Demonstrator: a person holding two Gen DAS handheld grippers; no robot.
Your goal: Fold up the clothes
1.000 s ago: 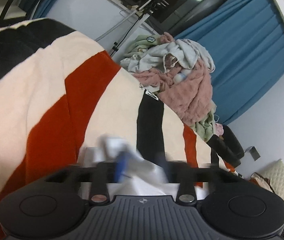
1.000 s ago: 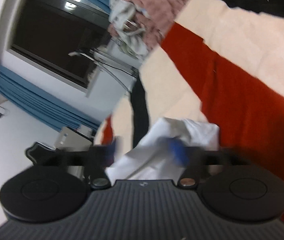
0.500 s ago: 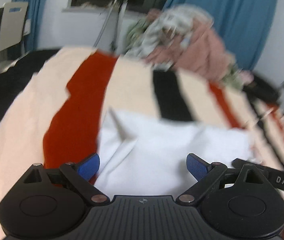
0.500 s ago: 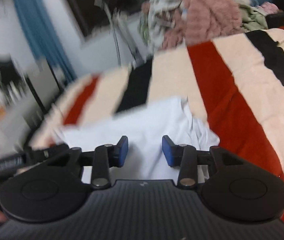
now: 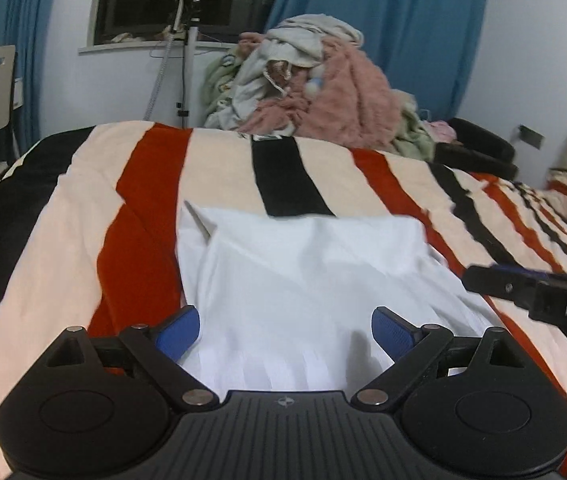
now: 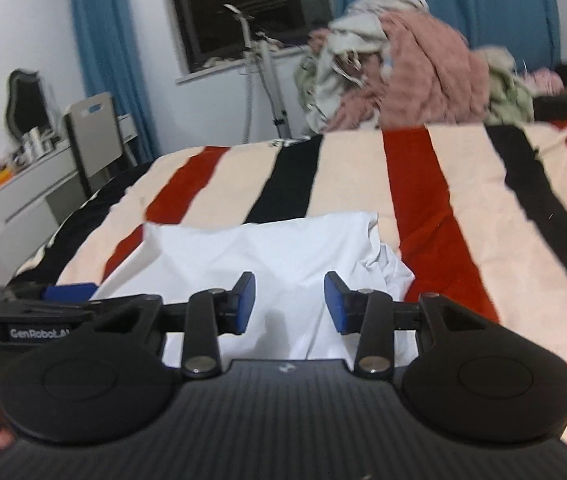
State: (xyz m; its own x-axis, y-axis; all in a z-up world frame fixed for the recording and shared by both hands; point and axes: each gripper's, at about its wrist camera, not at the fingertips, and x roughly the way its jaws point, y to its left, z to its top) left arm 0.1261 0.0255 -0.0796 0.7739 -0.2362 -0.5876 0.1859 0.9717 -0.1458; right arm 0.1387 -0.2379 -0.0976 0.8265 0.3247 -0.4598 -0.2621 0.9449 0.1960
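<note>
Both grippers have let go! A second ago the left gripper [image 5: 285, 330] and the right gripper [image 6: 289, 302] were each pinched on the white garment [image 5: 303, 272], tilted hard over. Now they sit level, jaws spread, nothing between the blue pads. The cloth has dropped and lies spread on the striped blanket [image 5: 83, 240], just ahead of and under both sets of jaws. The left opened wide half a second back; the right has widened since.

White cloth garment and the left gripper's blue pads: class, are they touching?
Cannot tell. In the left wrist view the left gripper is open over the white cloth garment, nothing between its pads; pad-to-cloth contact underneath isn't plainly visible.
</note>
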